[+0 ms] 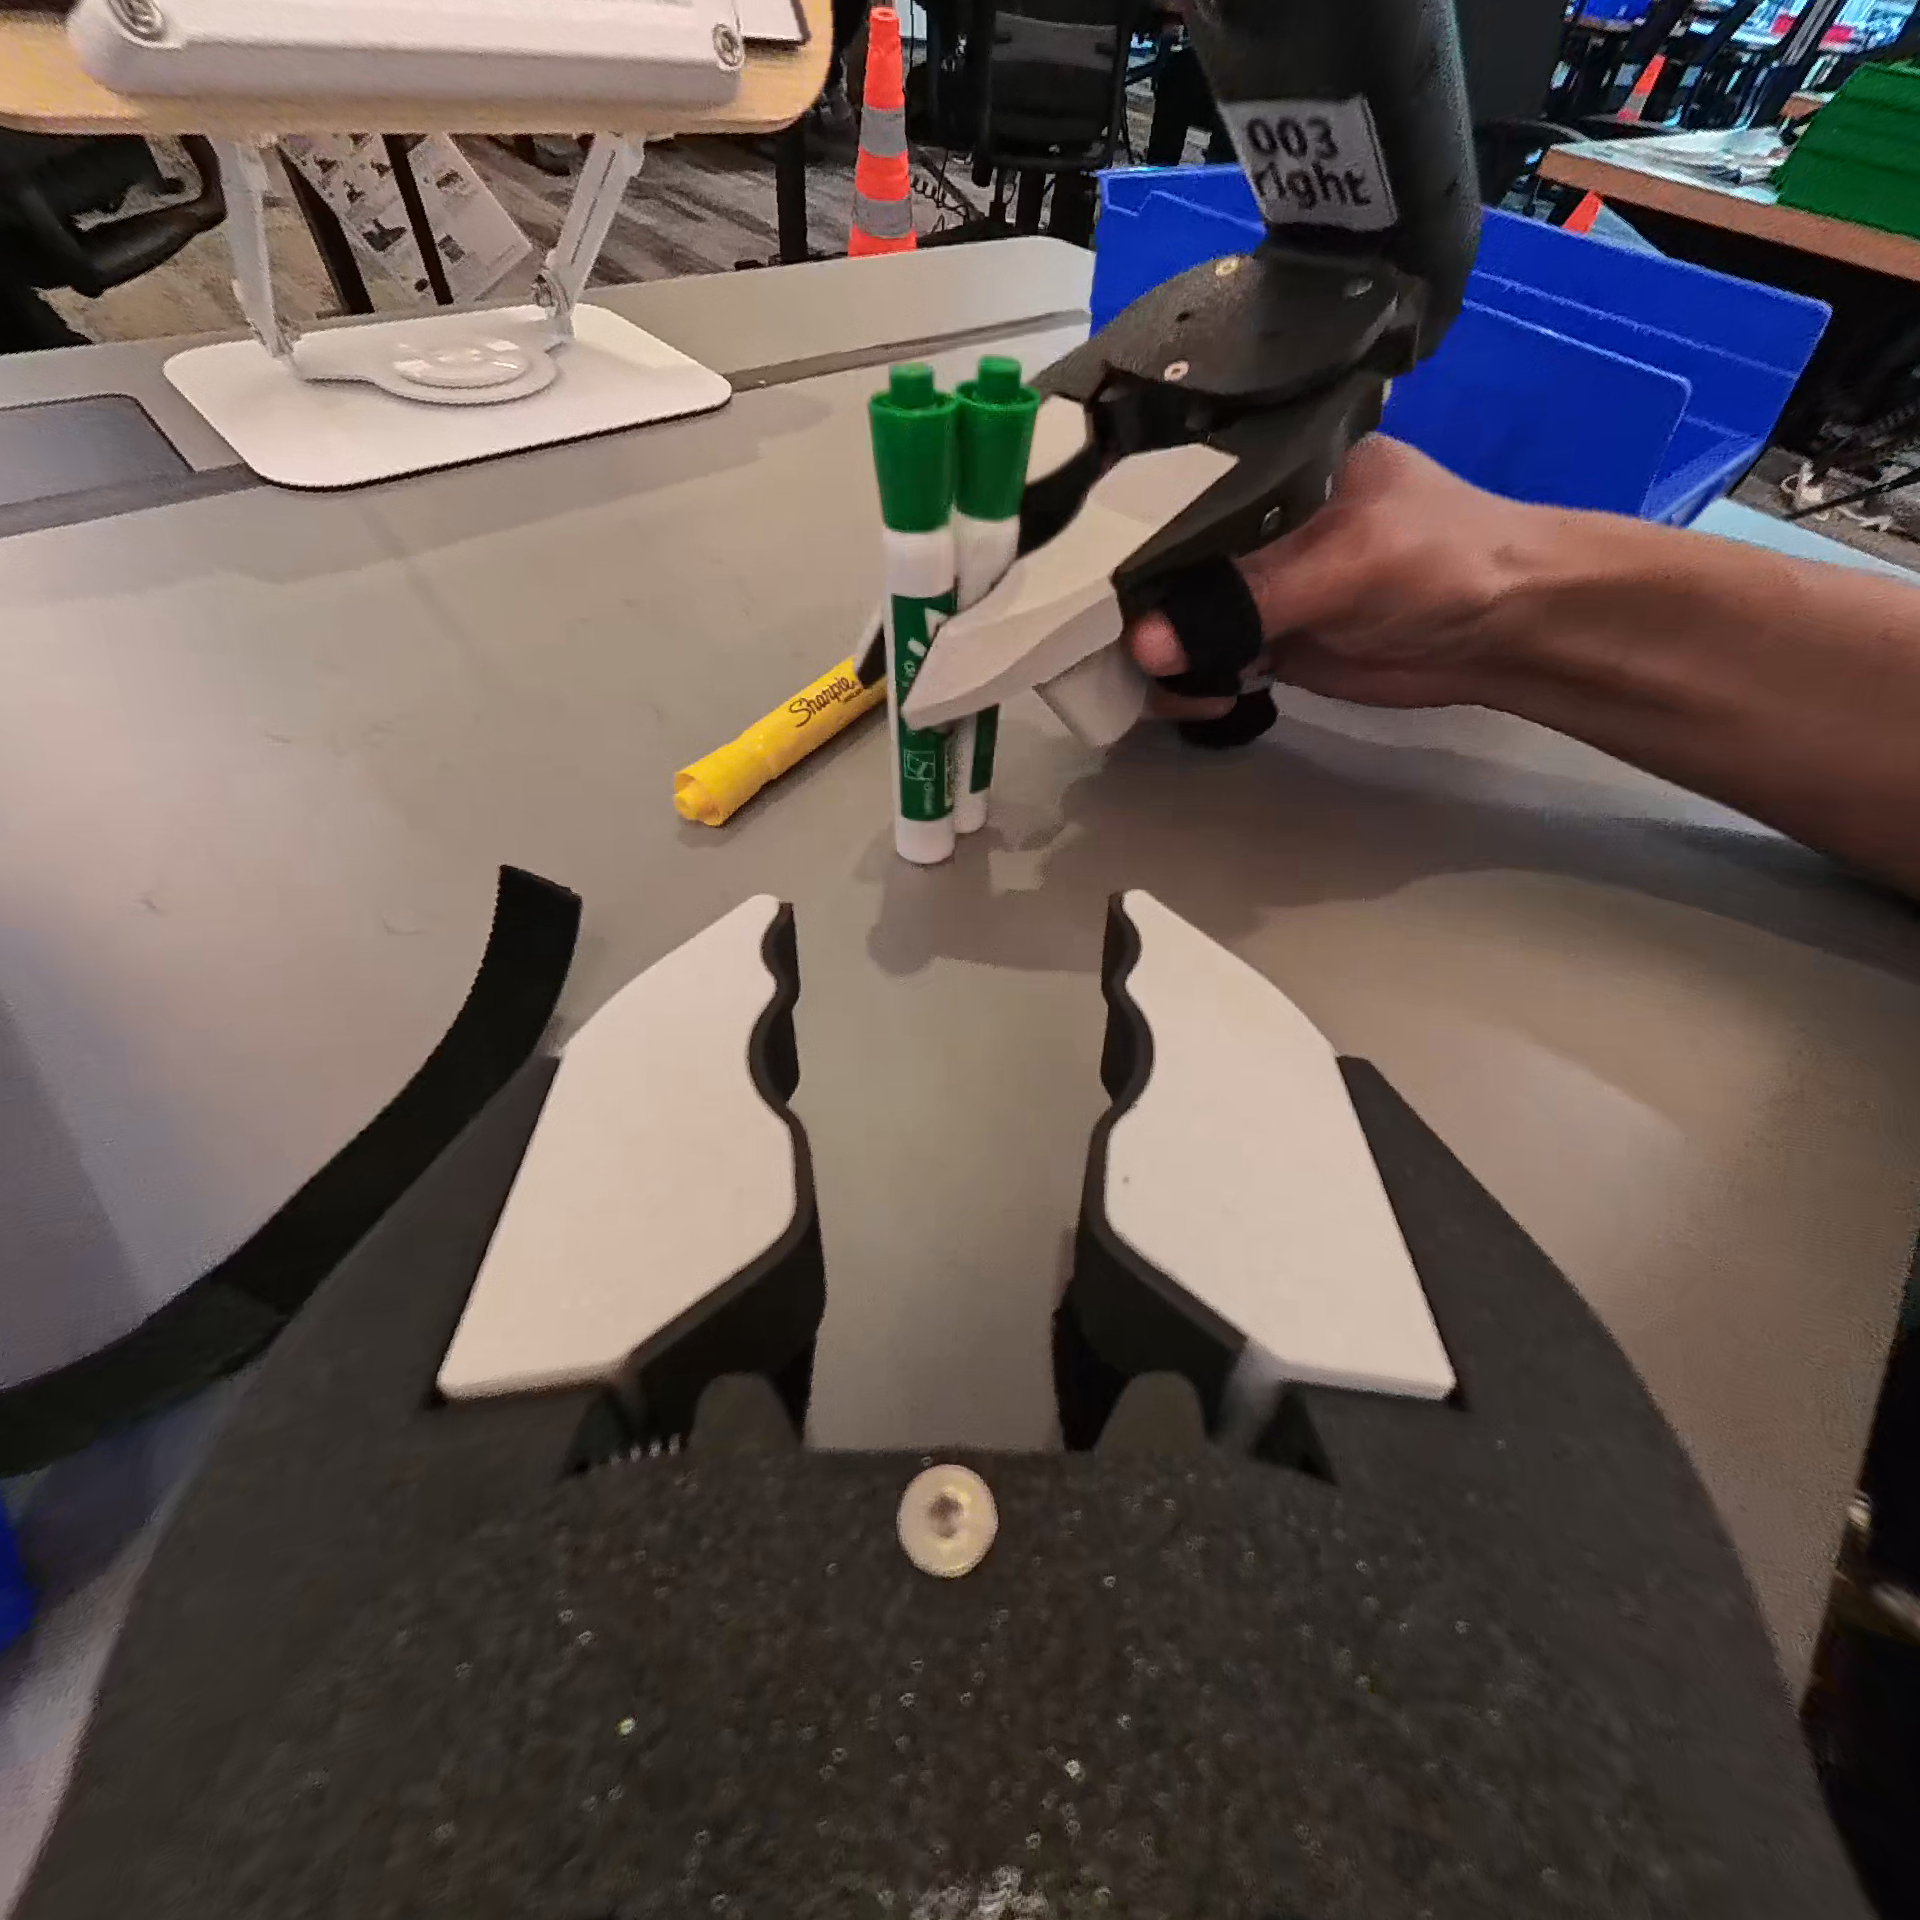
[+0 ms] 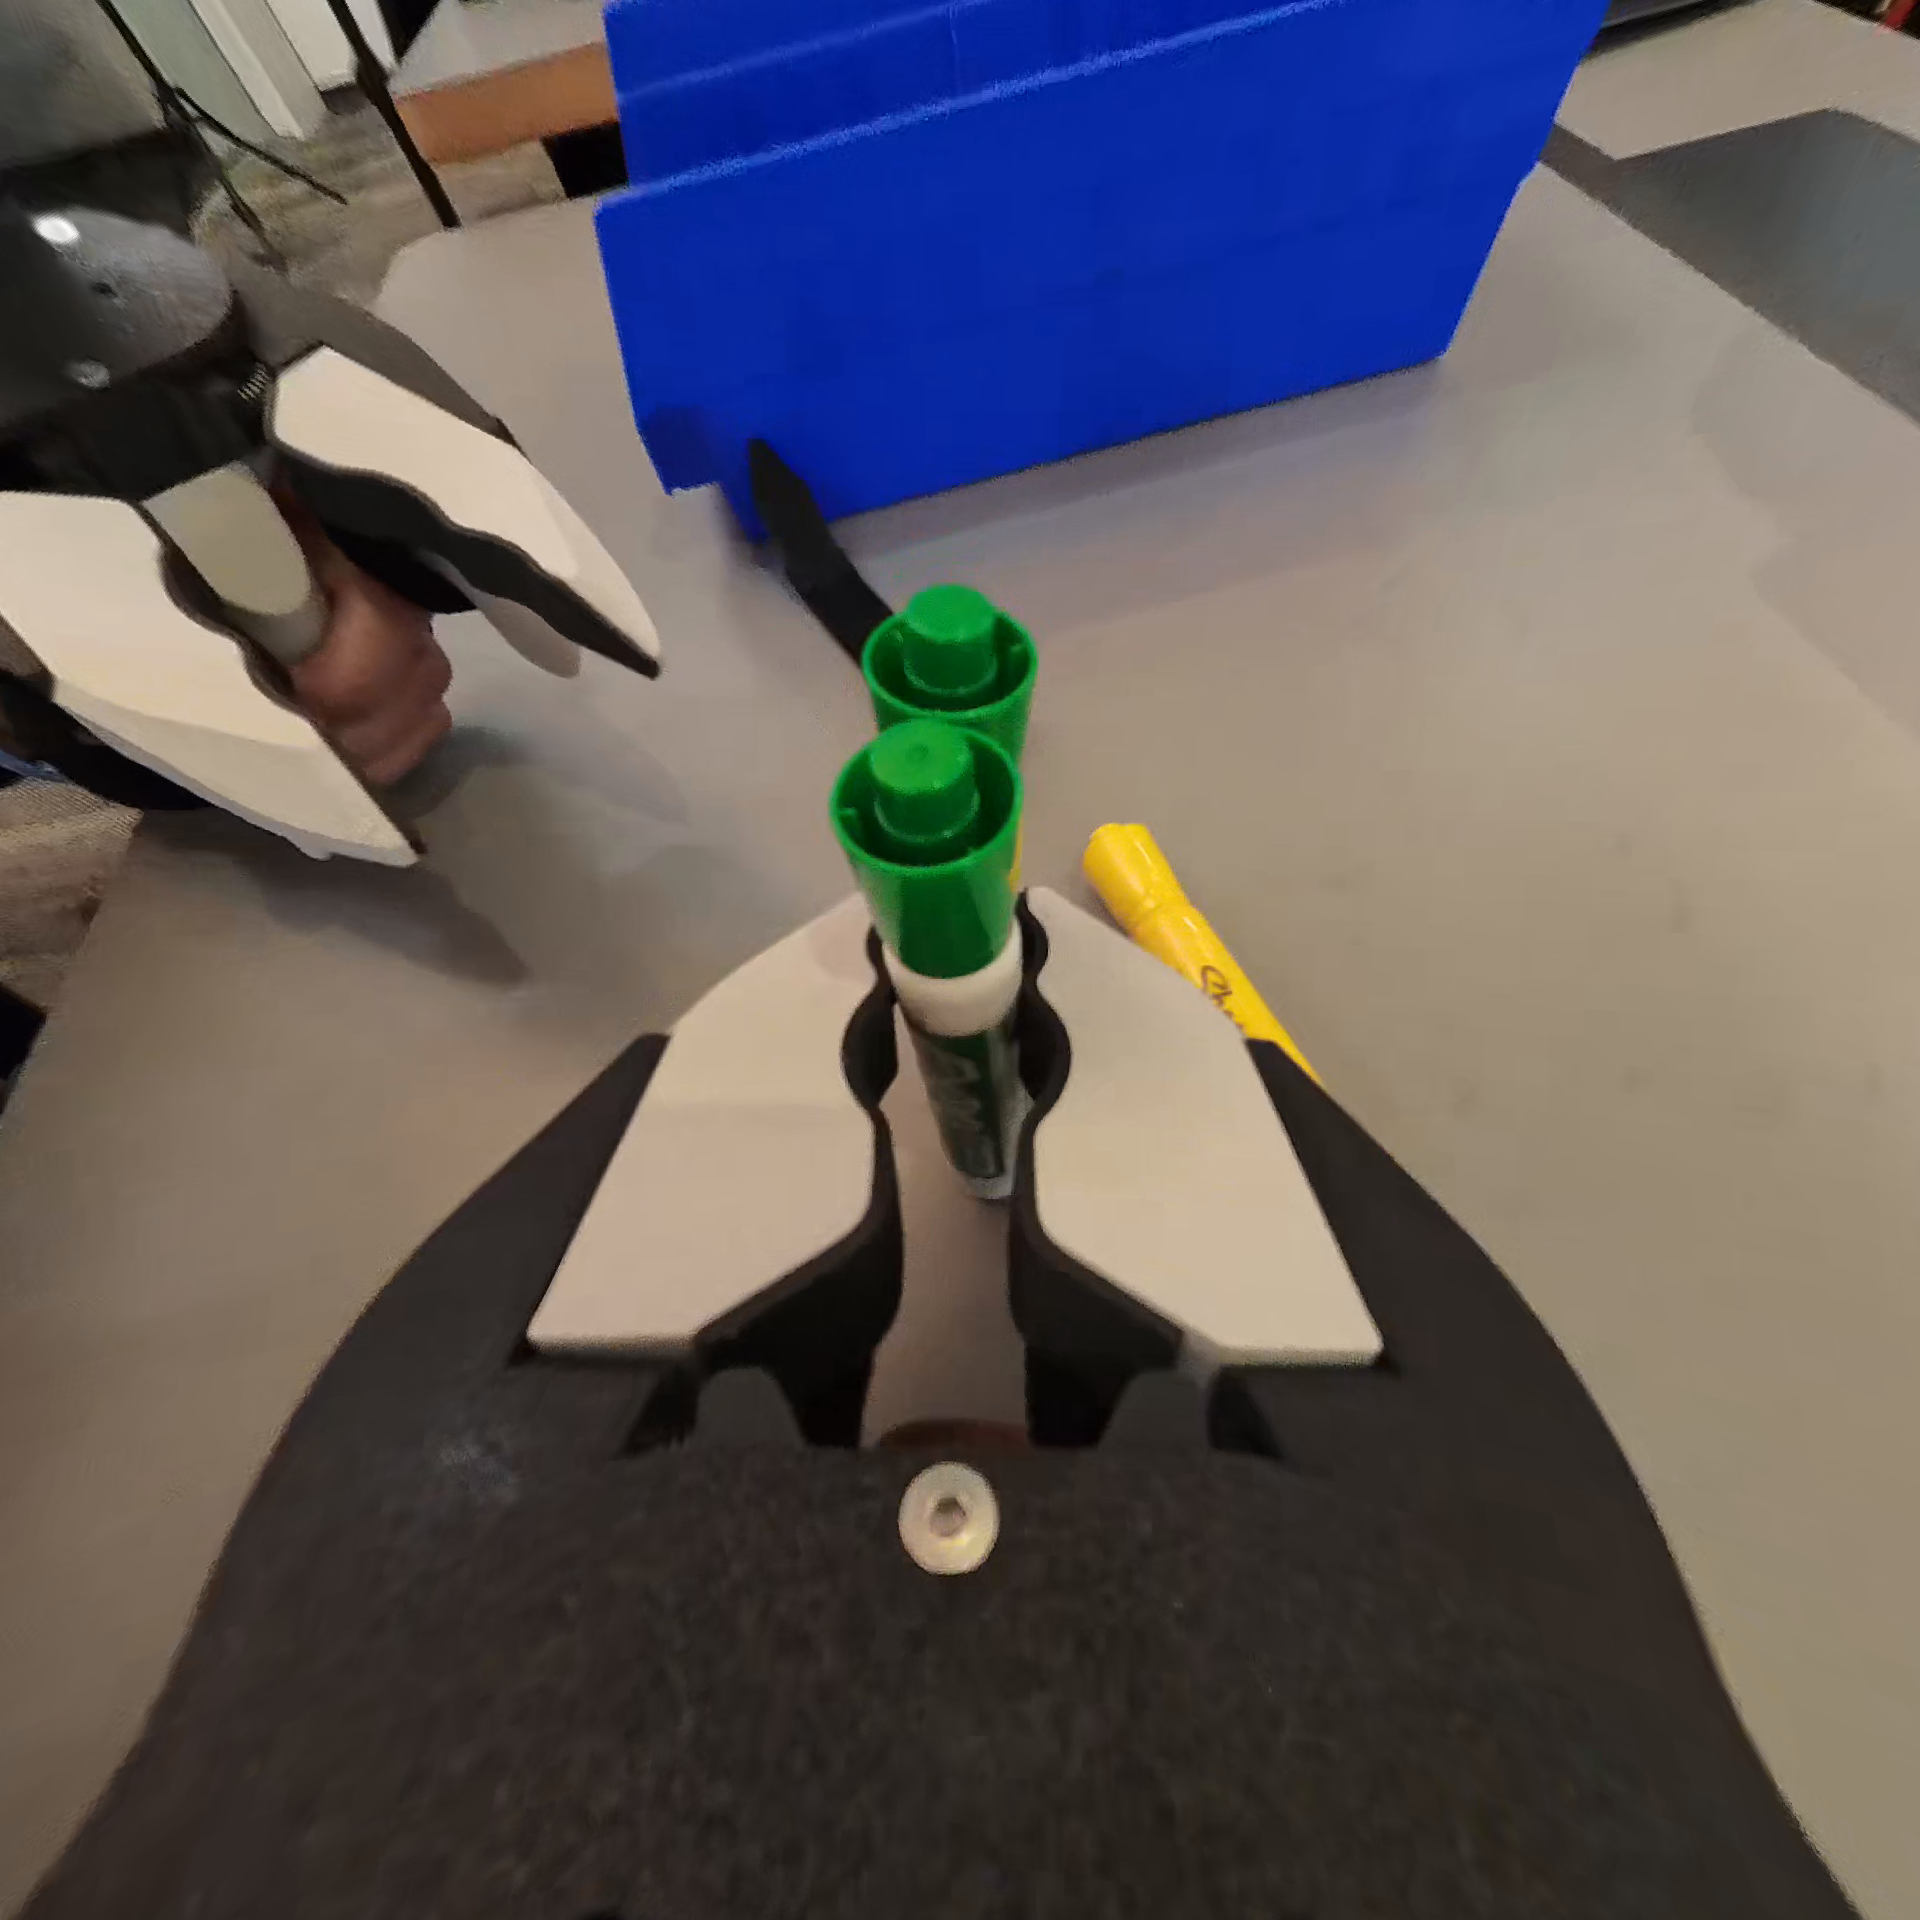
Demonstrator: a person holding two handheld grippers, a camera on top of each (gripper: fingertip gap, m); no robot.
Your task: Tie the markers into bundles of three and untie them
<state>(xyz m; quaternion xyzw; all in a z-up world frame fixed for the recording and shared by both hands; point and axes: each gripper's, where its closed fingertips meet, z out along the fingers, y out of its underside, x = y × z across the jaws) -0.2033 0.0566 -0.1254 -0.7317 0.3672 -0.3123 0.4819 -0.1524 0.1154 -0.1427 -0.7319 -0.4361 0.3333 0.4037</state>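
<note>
2 green markers [image 1: 940, 613] stand upright before the bin [image 2: 1039, 260], your right gripper [image 2: 951, 1023] clamped on them. Yellow marker [image 1: 774, 743] lies beside. Left gripper [image 1: 945, 1039] gapes empty. Gathering step; next, fetch the strap [image 1: 416, 1122].

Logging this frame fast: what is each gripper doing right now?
Left gripper: open, holding nothing.
Right gripper: shut on the two green markers, held upright on the table.
</note>
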